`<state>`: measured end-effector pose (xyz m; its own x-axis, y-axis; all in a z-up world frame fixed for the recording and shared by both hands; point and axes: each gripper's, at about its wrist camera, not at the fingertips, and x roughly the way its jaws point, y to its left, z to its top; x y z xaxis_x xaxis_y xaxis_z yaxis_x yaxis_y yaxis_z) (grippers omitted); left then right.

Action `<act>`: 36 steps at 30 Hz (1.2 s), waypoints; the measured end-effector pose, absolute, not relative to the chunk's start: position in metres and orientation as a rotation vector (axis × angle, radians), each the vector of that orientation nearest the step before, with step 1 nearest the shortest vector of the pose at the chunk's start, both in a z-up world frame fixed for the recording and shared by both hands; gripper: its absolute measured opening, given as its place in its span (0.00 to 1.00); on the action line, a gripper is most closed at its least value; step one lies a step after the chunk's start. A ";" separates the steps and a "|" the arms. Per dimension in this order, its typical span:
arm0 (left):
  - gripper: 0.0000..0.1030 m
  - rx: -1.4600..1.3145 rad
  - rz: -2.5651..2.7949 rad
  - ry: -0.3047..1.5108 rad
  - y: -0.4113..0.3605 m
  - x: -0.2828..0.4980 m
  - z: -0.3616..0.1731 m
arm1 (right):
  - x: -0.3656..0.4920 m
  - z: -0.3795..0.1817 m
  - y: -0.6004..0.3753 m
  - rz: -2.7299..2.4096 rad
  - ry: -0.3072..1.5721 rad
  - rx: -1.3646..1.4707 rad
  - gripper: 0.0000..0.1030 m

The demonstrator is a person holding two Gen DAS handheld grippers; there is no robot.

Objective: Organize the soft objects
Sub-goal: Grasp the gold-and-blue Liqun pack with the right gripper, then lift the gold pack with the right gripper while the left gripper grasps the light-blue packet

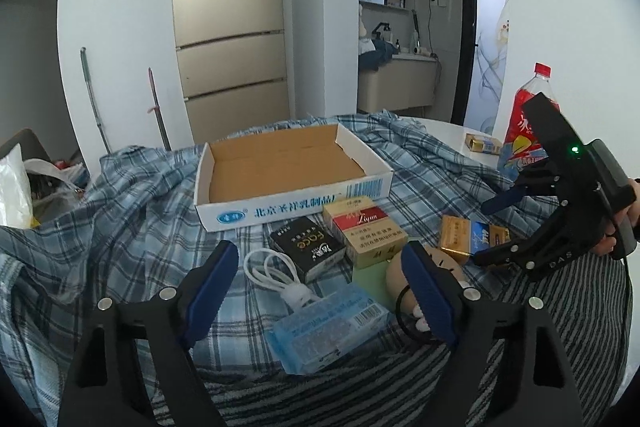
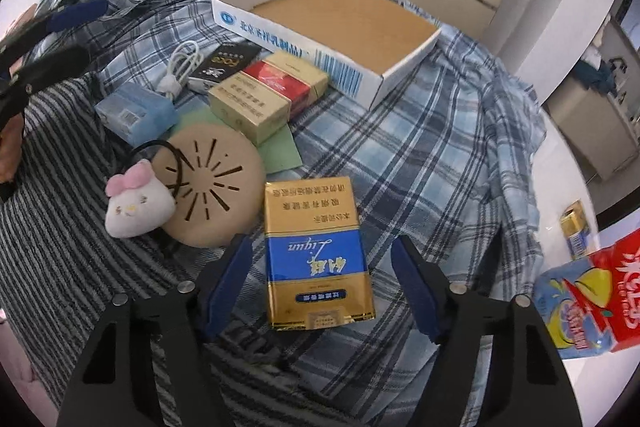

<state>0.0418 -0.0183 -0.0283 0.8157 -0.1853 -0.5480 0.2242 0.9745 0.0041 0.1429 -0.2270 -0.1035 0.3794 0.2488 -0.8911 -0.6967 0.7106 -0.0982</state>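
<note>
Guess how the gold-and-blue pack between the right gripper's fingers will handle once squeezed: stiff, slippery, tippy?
The gold-and-blue pack looks like a thin carton, so probably light and fairly stiff, though hard squeezing may dent it. Its glossy wrap could slip on the pads. Lying flat on the rumpled plaid cloth, it seems unlikely to roll or tip.

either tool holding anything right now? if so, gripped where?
Nothing held. The right tool is open astride the gold-and-blue pack, pads clear of its sides. The left tool is open above the blue tissue pack.
</note>
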 end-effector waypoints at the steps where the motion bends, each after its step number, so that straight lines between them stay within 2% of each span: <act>1: 0.83 0.069 -0.217 0.577 -0.018 0.042 -0.029 | 0.145 -0.106 -0.227 0.632 1.022 -0.510 0.69; 6: 0.83 0.071 -0.221 0.590 -0.018 0.043 -0.031 | 0.146 -0.108 -0.226 0.640 1.016 -0.502 0.68; 11: 0.83 0.068 -0.226 0.609 -0.018 0.046 -0.033 | 0.150 -0.115 -0.226 0.602 1.038 -0.481 0.54; 14: 0.83 0.064 -0.228 0.608 -0.018 0.046 -0.033 | 0.149 -0.113 -0.228 0.567 1.017 -0.468 0.50; 18: 0.83 0.084 -0.235 0.635 -0.018 0.050 -0.034 | 0.140 -0.085 -0.239 0.522 0.908 -0.333 0.50; 22: 0.83 0.076 -0.275 0.693 -0.014 0.054 -0.034 | 0.102 -0.030 -0.249 0.497 0.631 -0.166 0.50; 25: 0.83 0.082 -0.297 0.746 -0.011 0.057 -0.037 | 0.086 -0.010 -0.250 0.516 0.536 -0.047 0.50; 30: 0.83 0.142 -0.380 0.793 -0.019 0.056 -0.049 | 0.076 -0.008 -0.222 0.582 0.483 -0.040 0.50; 36: 0.83 0.242 -0.399 0.803 -0.032 0.058 -0.056 | 0.071 -0.032 -0.196 0.524 0.412 -0.122 0.50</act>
<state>0.0577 -0.0317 -0.0564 0.6257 -0.2540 -0.7375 0.4346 0.8987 0.0592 0.0708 -0.1958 -0.0317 0.7863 0.4608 -0.4116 -0.5092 0.8606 -0.0091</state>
